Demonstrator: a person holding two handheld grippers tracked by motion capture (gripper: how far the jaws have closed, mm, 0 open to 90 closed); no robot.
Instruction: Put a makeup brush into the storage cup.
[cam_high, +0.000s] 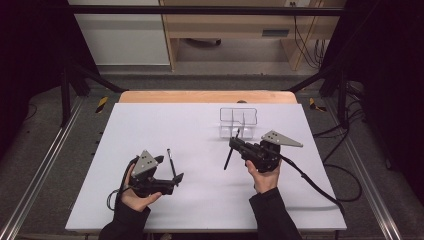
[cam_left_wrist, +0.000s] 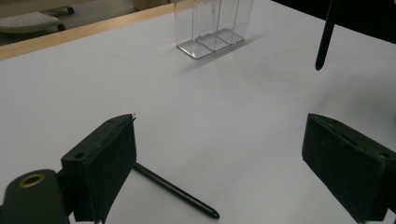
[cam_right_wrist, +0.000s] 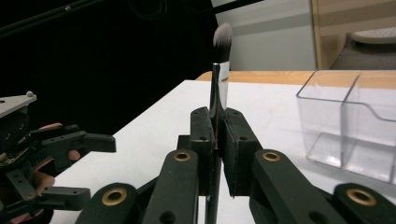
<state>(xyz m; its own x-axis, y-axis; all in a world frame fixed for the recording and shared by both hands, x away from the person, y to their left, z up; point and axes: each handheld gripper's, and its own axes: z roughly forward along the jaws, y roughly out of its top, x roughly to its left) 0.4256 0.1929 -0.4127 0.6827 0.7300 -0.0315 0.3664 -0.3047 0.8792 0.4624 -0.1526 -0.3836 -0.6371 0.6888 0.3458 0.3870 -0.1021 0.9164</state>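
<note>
A makeup brush (cam_right_wrist: 219, 84) stands upright between the jaws of my right gripper (cam_right_wrist: 218, 122), which is shut on its silver ferrule, bristles (cam_right_wrist: 222, 35) on top. In the high view the right gripper (cam_high: 233, 143) hovers just in front of a clear divided organizer (cam_high: 238, 121), and the brush's black handle (cam_high: 228, 161) hangs below it. My left gripper (cam_left_wrist: 219, 133) is open wide over a thin black stick (cam_left_wrist: 177, 190) that lies flat on the white table. In the high view that stick (cam_high: 170, 156) lies between the left gripper's (cam_high: 170, 169) spread jaws, untouched.
The white table top (cam_high: 150, 125) ends in a wooden strip at the far edge. The organizer (cam_left_wrist: 212, 28) stands at the back right. A cable (cam_high: 310, 180) trails from the right gripper toward the table's right edge. Dark frame posts flank the table.
</note>
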